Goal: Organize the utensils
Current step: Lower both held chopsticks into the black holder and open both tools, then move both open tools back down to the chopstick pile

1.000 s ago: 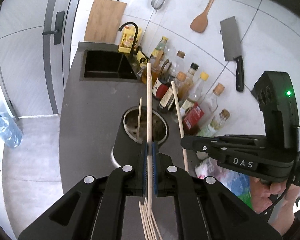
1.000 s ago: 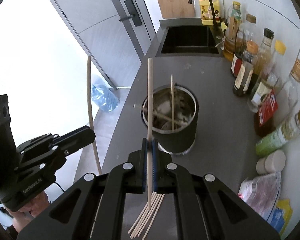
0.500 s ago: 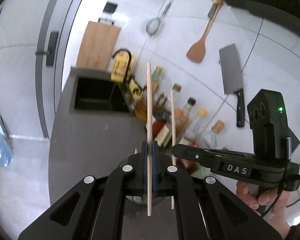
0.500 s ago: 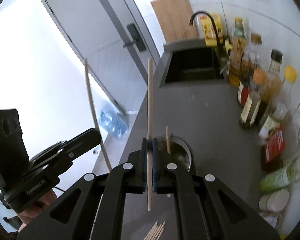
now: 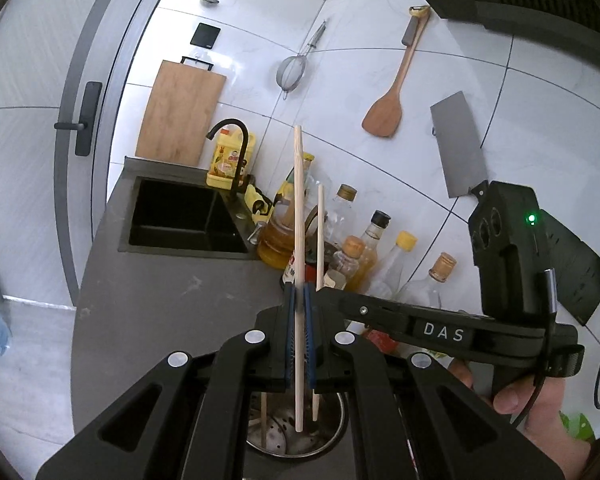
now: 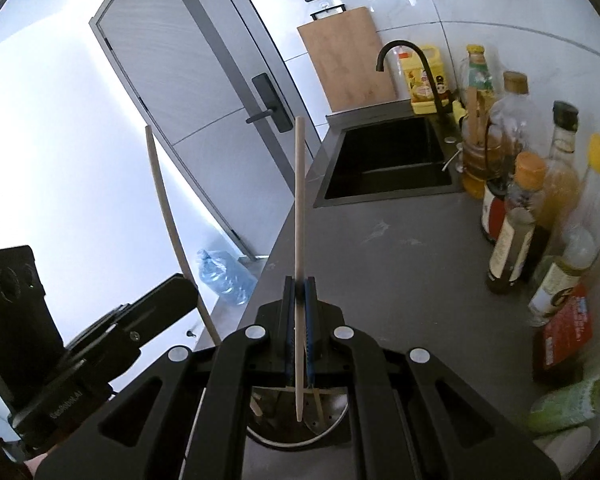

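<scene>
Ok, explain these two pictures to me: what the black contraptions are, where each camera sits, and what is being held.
No robot here: a person holds a hand-operated claw in each hand, each with a fisheye camera looking along its fingers. The left-wrist view shows the left claw shut on a wooden chopstick, with the right claw beside it gripping another chopstick. The right-wrist view shows the same from the other side. Both chopstick tips hang over a metal utensil holder on the grey countertop, near bottles and a sink.

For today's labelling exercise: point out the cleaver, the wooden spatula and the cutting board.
cleaver (image 5: 458, 144), left wrist view, middle of blade.
wooden spatula (image 5: 383, 115), left wrist view, its paddle.
cutting board (image 5: 180, 114), left wrist view, board face.
</scene>
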A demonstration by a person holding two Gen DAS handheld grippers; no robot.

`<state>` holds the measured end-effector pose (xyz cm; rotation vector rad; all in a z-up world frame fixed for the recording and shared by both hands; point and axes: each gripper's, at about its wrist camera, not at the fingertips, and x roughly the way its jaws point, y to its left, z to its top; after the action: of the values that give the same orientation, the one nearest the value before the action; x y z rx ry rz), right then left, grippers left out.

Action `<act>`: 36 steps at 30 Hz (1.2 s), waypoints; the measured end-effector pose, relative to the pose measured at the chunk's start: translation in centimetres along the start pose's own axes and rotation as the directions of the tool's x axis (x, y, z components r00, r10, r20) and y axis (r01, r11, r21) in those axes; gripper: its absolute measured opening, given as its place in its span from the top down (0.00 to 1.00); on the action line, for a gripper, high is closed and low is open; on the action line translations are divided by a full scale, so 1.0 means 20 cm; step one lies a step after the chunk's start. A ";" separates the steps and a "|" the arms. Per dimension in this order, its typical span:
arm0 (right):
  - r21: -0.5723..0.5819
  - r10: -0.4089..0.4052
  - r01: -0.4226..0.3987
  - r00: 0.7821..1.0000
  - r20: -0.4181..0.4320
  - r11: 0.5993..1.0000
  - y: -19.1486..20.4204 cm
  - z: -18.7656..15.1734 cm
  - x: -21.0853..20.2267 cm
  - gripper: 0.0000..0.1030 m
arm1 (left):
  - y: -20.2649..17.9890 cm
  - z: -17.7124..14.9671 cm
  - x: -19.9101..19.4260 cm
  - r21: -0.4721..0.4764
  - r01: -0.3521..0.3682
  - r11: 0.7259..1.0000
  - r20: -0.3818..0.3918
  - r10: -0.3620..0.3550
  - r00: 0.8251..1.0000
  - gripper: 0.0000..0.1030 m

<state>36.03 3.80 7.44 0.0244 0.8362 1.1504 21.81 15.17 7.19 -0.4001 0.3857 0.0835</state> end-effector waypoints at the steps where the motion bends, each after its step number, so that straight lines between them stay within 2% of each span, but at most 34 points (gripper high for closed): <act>1: -0.003 0.006 -0.006 1.000 0.005 1.000 0.00 0.00 0.00 0.95 | 0.01 0.00 0.01 -0.003 0.003 1.000 -0.001 -0.003 1.000 0.96; 6: -0.023 0.017 -0.017 0.999 0.028 1.000 0.00 -0.02 0.02 0.94 | 0.05 -0.01 0.03 -0.030 0.001 1.000 -0.004 -0.001 1.000 0.96; 7: -0.023 0.016 -0.015 0.999 0.029 1.000 -0.01 -0.02 0.02 0.92 | 0.05 -0.02 0.02 -0.030 -0.004 1.000 0.000 0.004 1.000 0.95; 10: -0.015 0.016 -0.016 0.999 0.028 1.000 -0.02 -0.03 0.02 0.76 | 0.06 -0.02 0.03 -0.039 -0.014 0.999 -0.017 0.014 1.000 0.95; 21: -0.015 0.002 -0.001 0.999 0.045 1.000 0.02 -0.06 -0.12 0.76 | 0.02 -0.03 -0.06 -0.034 -0.020 0.999 -0.020 0.019 1.000 0.95; 24: -0.015 0.013 -0.012 0.999 0.041 1.000 0.04 -0.09 -0.16 0.73 | -0.01 -0.03 -0.08 -0.028 -0.014 1.000 -0.058 0.012 0.998 0.95; 25: -0.011 0.020 -0.020 0.999 0.036 1.000 0.05 -0.10 -0.16 0.71 | -0.01 -0.03 -0.09 -0.024 -0.015 1.000 -0.061 0.013 0.998 0.95; 33: 0.008 0.020 -0.020 0.999 0.028 1.000 0.10 -0.19 -0.28 0.70 | -0.11 -0.06 -0.25 0.021 -0.038 0.999 -0.050 0.039 0.998 0.95; 34: 0.007 0.021 -0.021 0.999 0.029 1.000 0.11 -0.20 -0.30 0.69 | -0.13 -0.06 -0.27 0.027 -0.034 0.999 -0.043 0.035 0.998 0.89; 35: 0.008 0.024 -0.025 0.999 0.030 1.000 0.12 -0.22 -0.32 0.65 | -0.14 -0.07 -0.30 0.030 -0.025 0.999 -0.048 0.027 0.999 0.76; 36: 0.008 0.026 -0.026 0.999 0.026 1.000 0.14 -0.23 -0.34 0.62 | -0.15 -0.07 -0.32 0.030 -0.024 0.999 -0.049 0.025 0.998 0.71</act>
<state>30.10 -2.26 9.22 0.0572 0.8197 1.1684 15.95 11.79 9.59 -0.3690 0.4399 0.0918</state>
